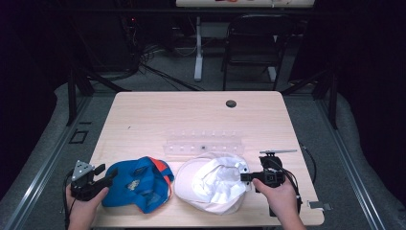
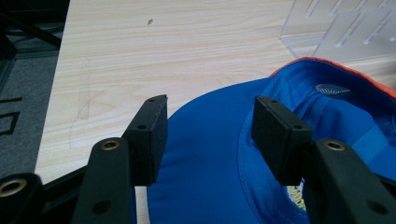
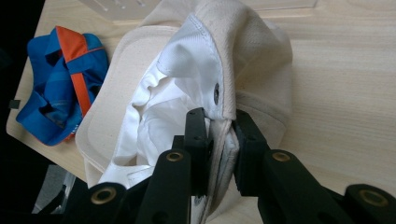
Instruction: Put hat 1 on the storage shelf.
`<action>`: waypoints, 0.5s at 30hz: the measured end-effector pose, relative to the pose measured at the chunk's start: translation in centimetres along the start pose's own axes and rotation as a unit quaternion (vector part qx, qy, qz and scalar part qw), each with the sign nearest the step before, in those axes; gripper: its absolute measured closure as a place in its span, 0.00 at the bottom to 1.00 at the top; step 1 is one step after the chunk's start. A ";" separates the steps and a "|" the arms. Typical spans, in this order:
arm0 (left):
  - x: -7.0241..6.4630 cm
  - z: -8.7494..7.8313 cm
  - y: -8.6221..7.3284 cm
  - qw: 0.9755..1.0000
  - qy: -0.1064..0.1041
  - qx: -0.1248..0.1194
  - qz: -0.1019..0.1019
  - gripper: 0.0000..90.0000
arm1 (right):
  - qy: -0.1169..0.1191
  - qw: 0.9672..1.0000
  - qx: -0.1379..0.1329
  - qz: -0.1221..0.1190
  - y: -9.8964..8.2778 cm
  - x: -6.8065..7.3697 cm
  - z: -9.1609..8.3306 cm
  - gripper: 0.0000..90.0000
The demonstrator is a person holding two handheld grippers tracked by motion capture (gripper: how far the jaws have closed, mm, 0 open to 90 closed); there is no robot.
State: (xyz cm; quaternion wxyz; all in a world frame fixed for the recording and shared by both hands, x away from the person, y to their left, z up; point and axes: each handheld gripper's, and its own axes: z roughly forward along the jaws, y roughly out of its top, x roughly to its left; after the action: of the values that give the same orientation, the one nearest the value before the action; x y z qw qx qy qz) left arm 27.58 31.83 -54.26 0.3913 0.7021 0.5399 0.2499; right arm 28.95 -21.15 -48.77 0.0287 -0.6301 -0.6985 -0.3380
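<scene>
The white cap (image 1: 213,184) lies upside down at the near edge of the surface (image 1: 158,115), right of centre, and your right gripper (image 1: 250,177) has its back rim pinched: in the right gripper view the two fingers (image 3: 196,140) stand close together with the cream band of the cap (image 3: 219,88) pressed between their pads, the white lining bunched just beyond them and the brim spreading off to the left. No gap shows between pads and cloth, so that grip is firm on the fabric.

Just beside it, to the left, the blue cap (image 1: 139,184) with its orange trim also sits upside down near the front edge, touching or nearly touching the white one. Your left gripper (image 1: 103,176) rests at its left side. In the left gripper view the fingers (image 2: 149,135) stand wide apart above the blue brim (image 2: 210,154), one over bare wood at the cap's edge and the other over the crown; neither pad presses on the cloth, so that hand holds nothing.

Behind both caps, toward the middle of the surface, lies a clear plastic rack (image 1: 205,143) with a row of slots. Farther back, near the far edge, a small dark round cap (image 1: 231,103) sits in the wood.
</scene>
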 end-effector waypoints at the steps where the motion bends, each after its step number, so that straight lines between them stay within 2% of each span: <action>1: 0.0 0.0 0.0 1.000 0.000 0.000 0.000 0.51 | 0.000 1.000 0.000 0.000 0.0 0.0 0.0 0.87; 2: 0.0 0.0 0.0 1.000 0.000 0.000 0.000 0.51 | -0.001 1.000 0.008 -0.003 0.4 0.1 -0.2 0.88; 7: 0.1 0.0 0.0 1.000 0.000 0.001 -0.001 0.51 | 0.004 1.000 0.014 -0.002 1.0 0.2 -0.7 0.89; 15: 0.0 0.0 0.0 1.000 -0.003 0.003 -0.002 0.51 | -0.032 0.999 0.026 -0.026 2.5 0.9 -1.6 0.89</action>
State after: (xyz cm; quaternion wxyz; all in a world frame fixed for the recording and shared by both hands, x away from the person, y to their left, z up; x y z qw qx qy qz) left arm 27.61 31.85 -54.30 0.3909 0.7031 0.5408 0.2456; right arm 30.36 -21.26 -46.05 0.0136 -0.6210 -0.7239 -0.3004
